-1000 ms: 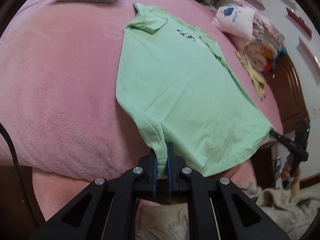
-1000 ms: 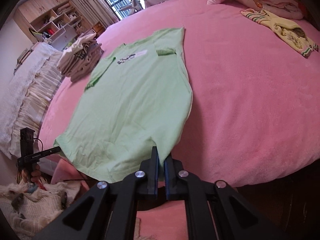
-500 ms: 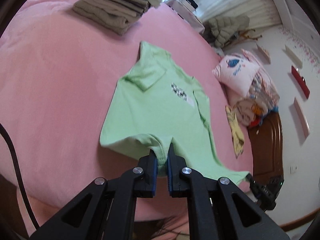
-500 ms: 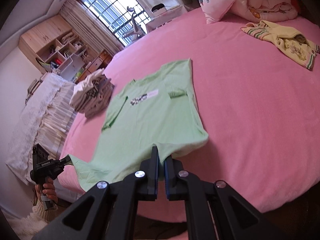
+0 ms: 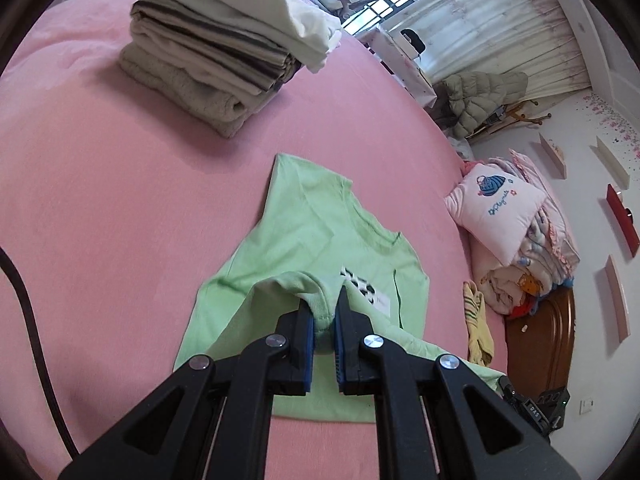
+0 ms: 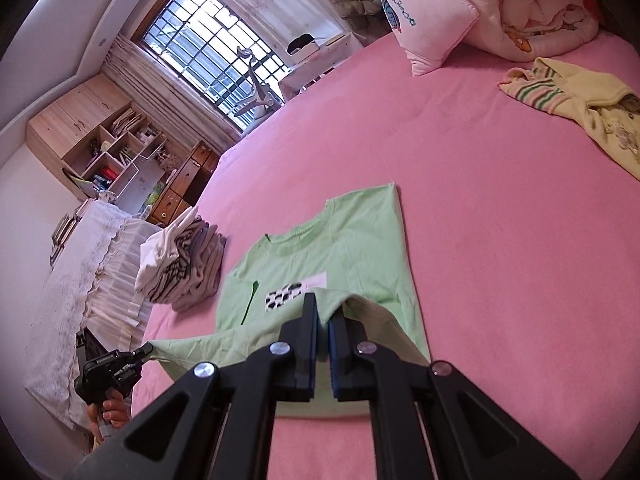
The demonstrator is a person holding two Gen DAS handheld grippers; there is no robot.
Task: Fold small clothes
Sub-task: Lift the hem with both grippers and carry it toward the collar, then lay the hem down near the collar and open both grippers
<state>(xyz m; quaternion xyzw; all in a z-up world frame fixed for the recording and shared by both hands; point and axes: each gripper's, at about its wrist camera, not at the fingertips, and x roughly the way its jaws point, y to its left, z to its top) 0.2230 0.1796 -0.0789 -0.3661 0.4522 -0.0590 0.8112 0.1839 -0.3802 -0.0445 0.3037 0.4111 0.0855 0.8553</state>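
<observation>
— Two grippers, two corners of the hem. Start on the left: what has the left gripper [image 5: 323, 314] got?

— Its blue pads are pinched on a bunched hem corner of the green T-shirt [image 5: 316, 236]. The collar end lies flat on the pink bed [image 5: 120, 208], beyond the fingertips, with the stack of folded clothes [image 5: 224, 56] farther off past it.

— And the right gripper [image 6: 322, 322]?

— Clamped on the other hem corner in the same way, cloth rising into the narrow gap between its fingers. From its camera the left gripper shows at the lower left, with the hem stretched between the two.

— So which way does the shirt run?

— Lengthwise, straight ahead of both grippers: hem lifted at the near end, neckline at the far end, printed patch [image 6: 285, 295] just beyond the fingertips. Neither hand looks nearer the collar; they sit about level across the width.

— The next move, then?

— My guess is that the hem gets carried forward along that long axis until it meets the shoulders, both hands travelling evenly so the fold stays square. The yellow garment [image 6: 592, 112] well off to the right waits unfolded.
</observation>
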